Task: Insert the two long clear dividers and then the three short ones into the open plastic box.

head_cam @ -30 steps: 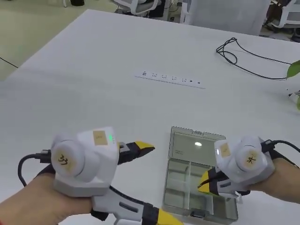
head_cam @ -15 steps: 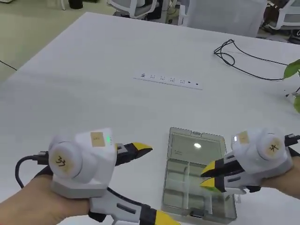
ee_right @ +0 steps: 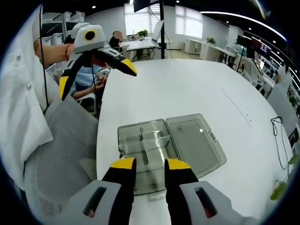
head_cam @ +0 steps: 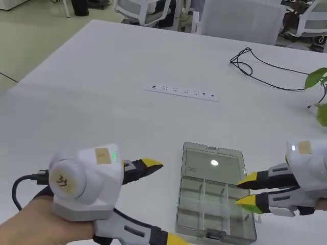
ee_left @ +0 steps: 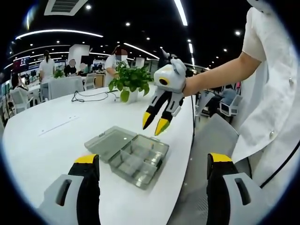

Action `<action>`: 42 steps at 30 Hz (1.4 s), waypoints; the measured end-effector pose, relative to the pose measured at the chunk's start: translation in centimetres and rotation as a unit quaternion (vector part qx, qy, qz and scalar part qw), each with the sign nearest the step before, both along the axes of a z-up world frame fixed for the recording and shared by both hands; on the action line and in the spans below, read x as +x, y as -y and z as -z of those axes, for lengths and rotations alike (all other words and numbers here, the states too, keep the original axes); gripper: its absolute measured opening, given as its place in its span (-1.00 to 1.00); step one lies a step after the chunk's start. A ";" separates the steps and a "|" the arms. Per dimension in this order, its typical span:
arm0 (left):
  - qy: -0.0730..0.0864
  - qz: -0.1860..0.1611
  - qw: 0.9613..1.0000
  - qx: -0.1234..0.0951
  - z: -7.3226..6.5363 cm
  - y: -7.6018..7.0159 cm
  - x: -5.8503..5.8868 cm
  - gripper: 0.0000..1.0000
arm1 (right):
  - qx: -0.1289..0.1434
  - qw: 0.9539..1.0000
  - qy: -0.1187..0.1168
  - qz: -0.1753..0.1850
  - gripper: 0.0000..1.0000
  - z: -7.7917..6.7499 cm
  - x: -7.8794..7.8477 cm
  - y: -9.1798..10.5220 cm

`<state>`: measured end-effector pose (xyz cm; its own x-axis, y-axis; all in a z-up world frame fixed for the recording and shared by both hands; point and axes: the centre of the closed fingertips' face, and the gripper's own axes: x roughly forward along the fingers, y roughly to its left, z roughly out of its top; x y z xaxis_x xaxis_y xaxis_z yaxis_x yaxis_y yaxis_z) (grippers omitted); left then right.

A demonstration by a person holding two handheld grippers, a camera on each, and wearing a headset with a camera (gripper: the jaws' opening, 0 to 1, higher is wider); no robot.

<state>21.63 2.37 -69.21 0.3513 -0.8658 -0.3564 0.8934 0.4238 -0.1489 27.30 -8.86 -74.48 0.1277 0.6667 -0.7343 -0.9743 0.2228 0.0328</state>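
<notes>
Here the open plastic box [head_cam: 213,166] lies near the desk's [head_cam: 102,92] near edge, long axis pointing away, clear dividers [head_cam: 204,190] seated in its tray, left tongs [head_cam: 167,202] wide apart, right tongs [head_cam: 249,190] slightly apart, both empty.

the plastic box [head_cam: 213,166] is smoky grey and see-through, on a plain white table [head_cam: 102,92]. left of the box, the left gripper [head_cam: 164,201] is white with black jaws, yellow tips, a tan sticker [head_cam: 102,154] and a green light [head_cam: 114,155]. right of the box, the right gripper [head_cam: 249,190] has the same colours. beyond the box lie a white power strip [head_cam: 181,92], a black cable [head_cam: 240,54] and green leaves [head_cam: 317,77].
</notes>
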 end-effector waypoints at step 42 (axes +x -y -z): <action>-0.014 -0.011 1.000 0.002 0.5 -0.6 -0.3 0.95 | -0.138 0.990 -0.015 0.021 -0.05 3.1 -1.4 14.8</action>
